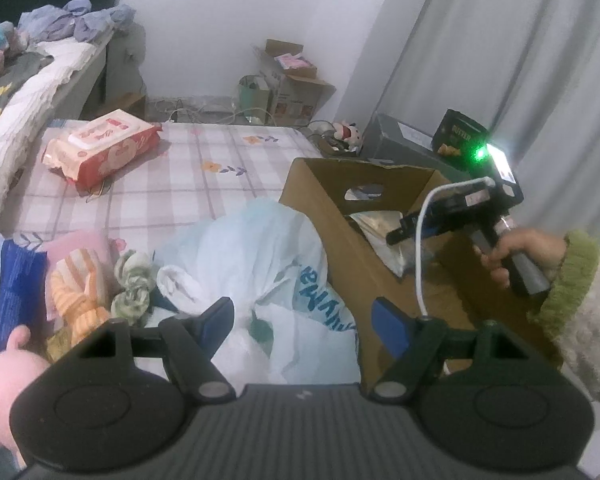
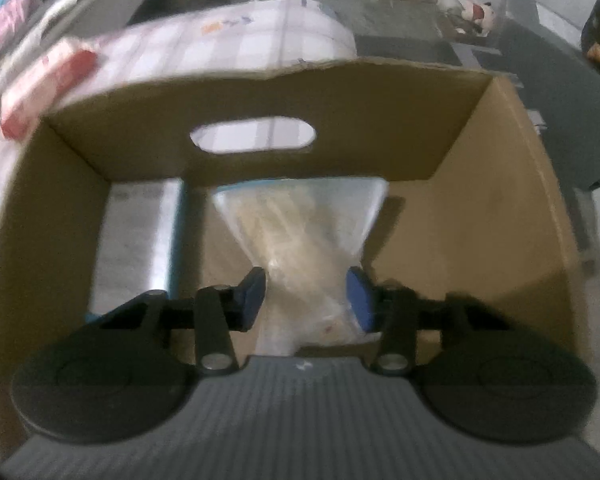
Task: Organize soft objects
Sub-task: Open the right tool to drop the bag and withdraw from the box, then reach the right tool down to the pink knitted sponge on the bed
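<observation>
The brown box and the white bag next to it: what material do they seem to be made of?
The box looks like corrugated cardboard: matte brown, with a torn top edge and a punched handle hole. The white bag looks like thin plastic film: slightly glossy, crumpled into soft folds, with blue print on it.

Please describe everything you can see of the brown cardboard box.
The cardboard box is brown, plain and open at the top, with a slightly torn upper edge and an oval handle hole in its far wall. It stands upright by the checked mattress, and the white plastic bag lies against its outside. Inside are a clear plastic pouch, which sits between the right gripper's blue pads, and a pale flat packet.
</observation>
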